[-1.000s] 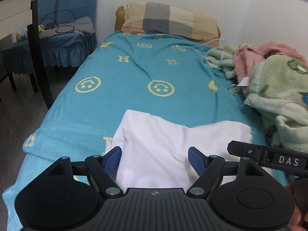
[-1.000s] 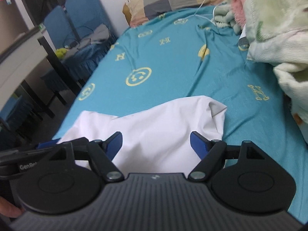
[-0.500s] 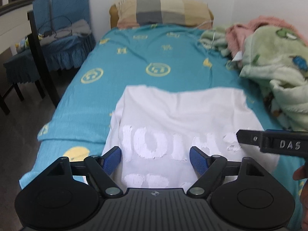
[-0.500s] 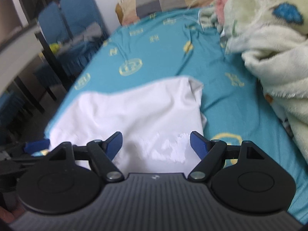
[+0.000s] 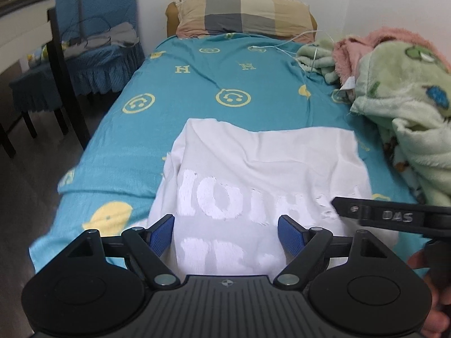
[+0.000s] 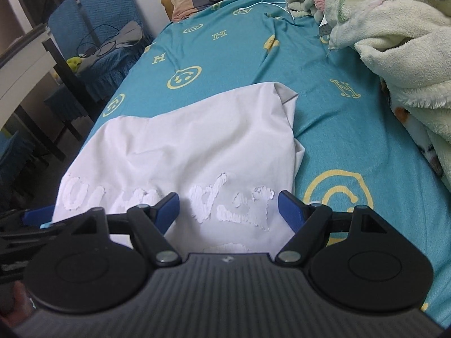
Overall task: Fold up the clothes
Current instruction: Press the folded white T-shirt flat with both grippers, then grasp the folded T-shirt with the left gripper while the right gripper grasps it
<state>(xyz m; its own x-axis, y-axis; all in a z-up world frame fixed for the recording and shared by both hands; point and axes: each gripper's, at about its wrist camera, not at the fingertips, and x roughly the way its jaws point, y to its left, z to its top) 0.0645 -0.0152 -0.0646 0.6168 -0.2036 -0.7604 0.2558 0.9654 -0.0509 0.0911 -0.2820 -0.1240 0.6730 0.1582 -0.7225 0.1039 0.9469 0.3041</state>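
A white T-shirt (image 5: pixel 262 166) with raised white lettering lies spread on the teal bed sheet (image 5: pixel 197 90), its near part toward me. It also shows in the right wrist view (image 6: pixel 191 146), with its far right corner folded over. My left gripper (image 5: pixel 225 232) is open and empty, its blue pads above the shirt's lettered area. My right gripper (image 6: pixel 228 207) is open and empty, over the shirt's near right part. The right gripper's finger (image 5: pixel 394 215) reaches in at the right of the left wrist view.
A pile of green and pink fleece blankets (image 5: pixel 400 95) fills the bed's right side. A checked pillow (image 5: pixel 242 14) lies at the head with a white cable (image 5: pixel 282 45) beside it. Blue-covered chairs (image 5: pixel 93 48) and a table stand left of the bed.
Both grippers have pulled back toward the foot of the bed and risen. More of the shirt shows now, including its lettering. Both stay open.
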